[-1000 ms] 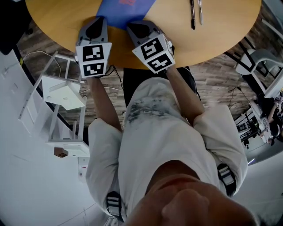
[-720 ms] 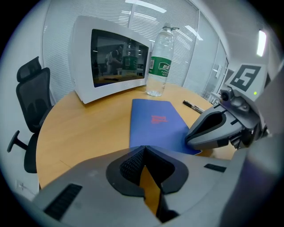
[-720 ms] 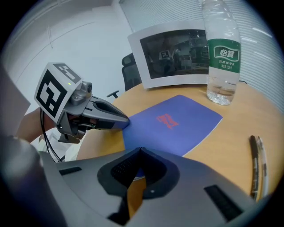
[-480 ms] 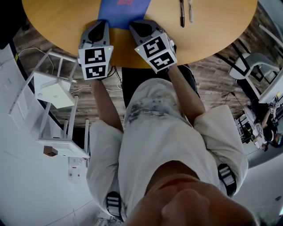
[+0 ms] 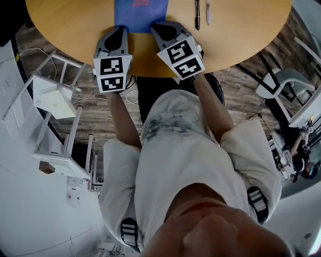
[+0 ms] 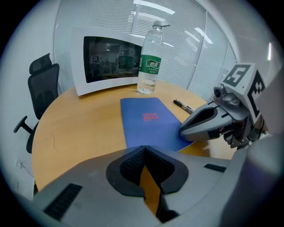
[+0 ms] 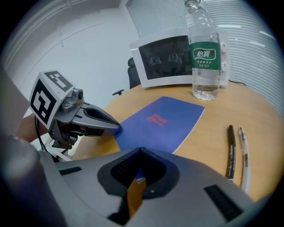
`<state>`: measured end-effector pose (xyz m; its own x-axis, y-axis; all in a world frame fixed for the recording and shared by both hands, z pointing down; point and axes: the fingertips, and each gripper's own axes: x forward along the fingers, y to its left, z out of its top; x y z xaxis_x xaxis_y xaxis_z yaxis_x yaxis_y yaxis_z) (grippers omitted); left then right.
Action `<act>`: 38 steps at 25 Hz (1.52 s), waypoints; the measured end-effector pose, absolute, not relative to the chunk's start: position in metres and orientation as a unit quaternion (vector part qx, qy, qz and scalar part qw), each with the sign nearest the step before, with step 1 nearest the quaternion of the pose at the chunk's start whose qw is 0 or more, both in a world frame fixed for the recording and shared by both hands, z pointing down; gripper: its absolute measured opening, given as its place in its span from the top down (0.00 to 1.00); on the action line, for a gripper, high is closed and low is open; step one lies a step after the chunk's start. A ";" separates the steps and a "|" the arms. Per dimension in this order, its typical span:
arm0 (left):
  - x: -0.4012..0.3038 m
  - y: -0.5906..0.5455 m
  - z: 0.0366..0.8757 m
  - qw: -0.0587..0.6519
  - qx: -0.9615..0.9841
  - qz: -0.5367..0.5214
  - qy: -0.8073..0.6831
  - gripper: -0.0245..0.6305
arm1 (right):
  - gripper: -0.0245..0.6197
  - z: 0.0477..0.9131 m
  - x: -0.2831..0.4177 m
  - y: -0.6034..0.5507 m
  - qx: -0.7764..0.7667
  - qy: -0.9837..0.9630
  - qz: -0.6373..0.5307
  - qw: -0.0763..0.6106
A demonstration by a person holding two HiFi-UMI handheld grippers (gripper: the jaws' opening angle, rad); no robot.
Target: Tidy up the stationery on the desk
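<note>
A blue notebook (image 5: 140,12) lies flat on the round wooden table (image 5: 65,25), near its front edge. My left gripper (image 5: 116,37) is shut, its tip on the notebook's near left corner (image 7: 116,126). My right gripper (image 5: 168,31) is shut on the near right corner; a sliver of blue cover shows in its jaw gap (image 7: 138,179). To the right of the notebook (image 7: 164,119) lie a black pen (image 7: 230,150) and a silver pen (image 7: 242,153), side by side. The left gripper view shows the right gripper (image 6: 183,131) at the notebook's edge.
Beyond the notebook stands a clear water bottle (image 6: 149,57) with a green label, in front of a white-framed dark screen (image 6: 106,60). A black office chair (image 6: 42,88) stands behind the table. White racks (image 5: 55,100) stand on the floor at the left.
Both grippers have moved right along the table edge with the notebook. The notebook now lies straighter and closer to the two pens.
</note>
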<state>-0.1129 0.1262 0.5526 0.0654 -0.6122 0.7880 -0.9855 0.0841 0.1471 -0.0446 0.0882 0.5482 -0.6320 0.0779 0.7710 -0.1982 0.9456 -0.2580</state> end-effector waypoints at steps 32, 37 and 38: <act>0.004 0.101 0.550 0.386 0.592 0.208 -0.676 0.95 | 0.86 0.546 0.053 0.039 -0.001 -0.895 0.117 0.430; 0.007 0.097 0.550 0.386 0.588 0.207 -0.680 0.95 | 0.86 0.546 0.055 0.034 0.001 -0.895 0.117 0.430; 0.007 0.097 0.549 0.386 0.587 0.203 -0.682 0.95 | 0.86 0.545 0.056 0.033 0.002 -0.896 0.117 0.428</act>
<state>0.0066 0.0966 0.5490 -0.0126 -0.6440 0.7649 -0.9575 0.2281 0.1763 0.0557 0.0331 0.5446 -0.6328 0.0972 0.7682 -0.1030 0.9727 -0.2079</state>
